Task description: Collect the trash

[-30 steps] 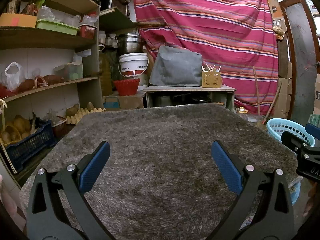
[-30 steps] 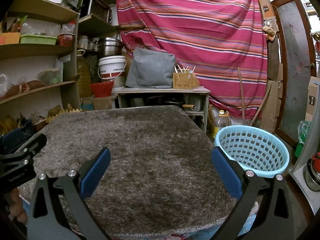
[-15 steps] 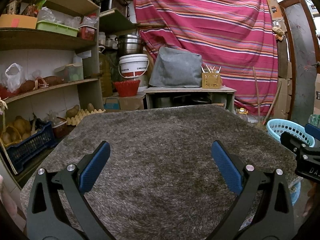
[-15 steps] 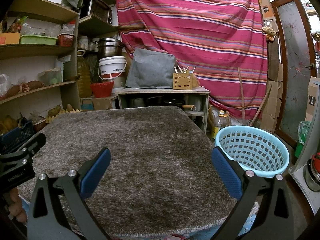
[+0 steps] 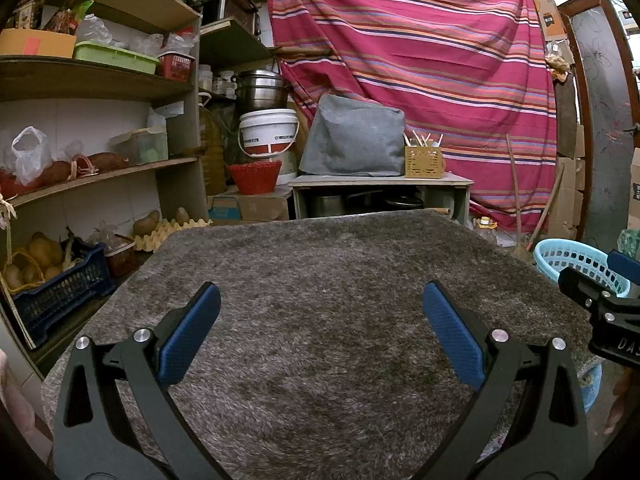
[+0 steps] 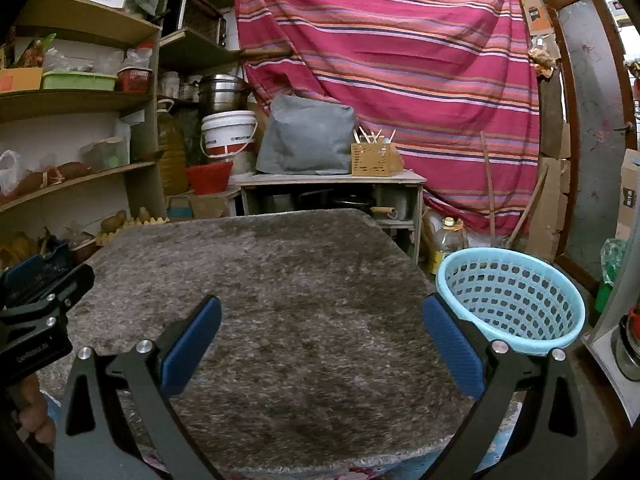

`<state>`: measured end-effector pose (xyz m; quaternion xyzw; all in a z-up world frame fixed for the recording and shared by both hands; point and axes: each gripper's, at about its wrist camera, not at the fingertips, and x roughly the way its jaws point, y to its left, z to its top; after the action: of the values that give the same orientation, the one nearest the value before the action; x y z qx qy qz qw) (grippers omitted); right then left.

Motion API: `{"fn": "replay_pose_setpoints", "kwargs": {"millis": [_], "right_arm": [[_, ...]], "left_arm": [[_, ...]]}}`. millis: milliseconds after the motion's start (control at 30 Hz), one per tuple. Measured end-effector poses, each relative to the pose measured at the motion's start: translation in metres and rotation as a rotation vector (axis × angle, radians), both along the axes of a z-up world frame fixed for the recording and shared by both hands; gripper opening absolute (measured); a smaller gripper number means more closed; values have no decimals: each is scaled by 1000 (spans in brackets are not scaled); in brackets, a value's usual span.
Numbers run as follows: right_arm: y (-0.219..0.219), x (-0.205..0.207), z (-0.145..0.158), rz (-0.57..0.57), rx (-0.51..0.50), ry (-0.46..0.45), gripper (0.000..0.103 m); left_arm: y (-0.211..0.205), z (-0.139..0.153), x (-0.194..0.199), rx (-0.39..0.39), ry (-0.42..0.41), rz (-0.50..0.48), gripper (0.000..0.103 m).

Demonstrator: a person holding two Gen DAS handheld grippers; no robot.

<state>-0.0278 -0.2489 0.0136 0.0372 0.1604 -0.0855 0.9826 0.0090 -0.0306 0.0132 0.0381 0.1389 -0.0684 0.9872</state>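
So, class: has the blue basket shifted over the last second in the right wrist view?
No. The blue basket sits at the same spot beside the grey rug.

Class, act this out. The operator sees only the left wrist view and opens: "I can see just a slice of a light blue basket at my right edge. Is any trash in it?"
Observer: In the right wrist view the basket shows most of its inside, and no trash is visible there.
Operator: Is the right hand-held gripper open?
Observer: Yes. The right hand-held gripper has its jaws wide apart over the grey rug, with nothing between them.
Operator: Who holds my gripper?
Observer: A person's hand shows at the lower left, under the left hand-held gripper.
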Motion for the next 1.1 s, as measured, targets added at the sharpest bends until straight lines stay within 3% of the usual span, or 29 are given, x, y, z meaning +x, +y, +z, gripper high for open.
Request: {"fn": "replay_pose_setpoints", "kwargs": {"millis": [1100], "right_arm": [[-1, 2, -2, 4, 0, 3, 99]], "left_arm": [[0, -1, 0, 0, -1, -1, 98]]}}
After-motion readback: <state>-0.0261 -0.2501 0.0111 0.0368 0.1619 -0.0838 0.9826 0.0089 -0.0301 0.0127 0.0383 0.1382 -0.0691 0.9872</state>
